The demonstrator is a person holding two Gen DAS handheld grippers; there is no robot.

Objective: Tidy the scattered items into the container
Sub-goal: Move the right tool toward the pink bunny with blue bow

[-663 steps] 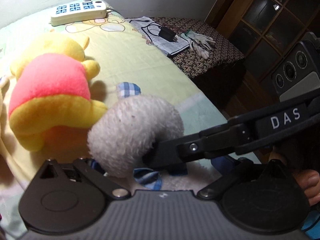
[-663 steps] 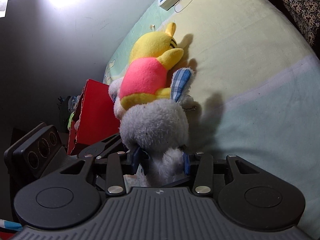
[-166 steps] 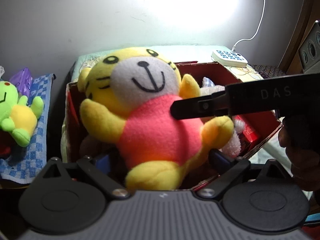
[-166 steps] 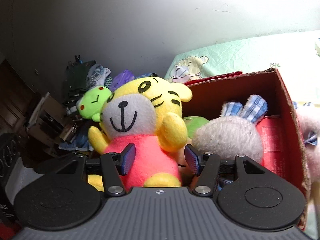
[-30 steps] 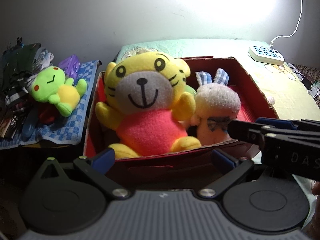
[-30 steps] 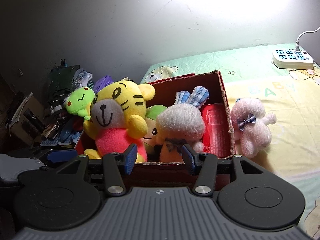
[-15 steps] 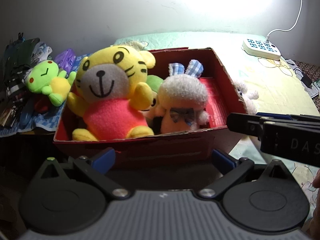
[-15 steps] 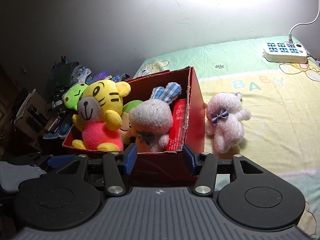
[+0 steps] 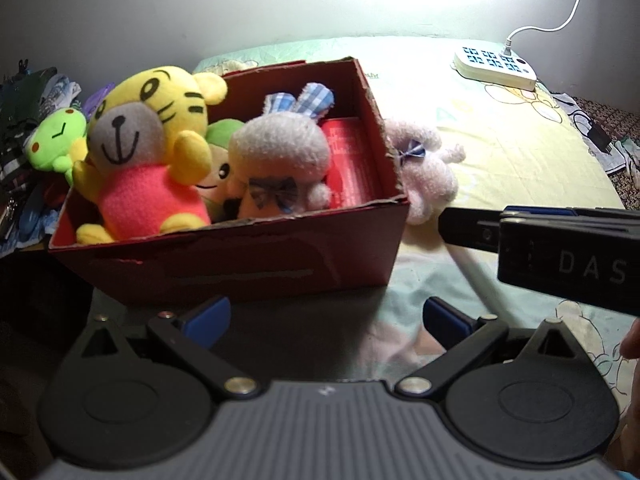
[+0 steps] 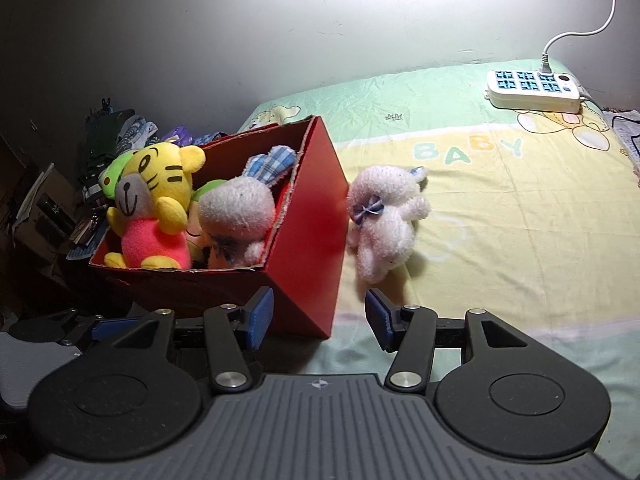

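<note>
Right wrist view shows our right gripper [image 10: 316, 316] with fingers spread and nothing between them, having just been opening, aimed toward the pink plush [image 10: 384, 216] lying on the bed [image 10: 520, 220] just beside the red box [image 10: 316, 216]. Our left gripper [image 9: 324, 316] is spread wide, empty too. Tiger [image 9: 148, 148] and bunny [image 9: 280, 152] sit inside. Next, we judge, we reach the pink plush and close on it.

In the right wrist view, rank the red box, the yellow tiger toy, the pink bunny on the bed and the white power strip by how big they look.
1. Red box.
2. Yellow tiger toy and pink bunny: look alike, not ranked.
3. White power strip, though it lies farthest from the camera.
</note>
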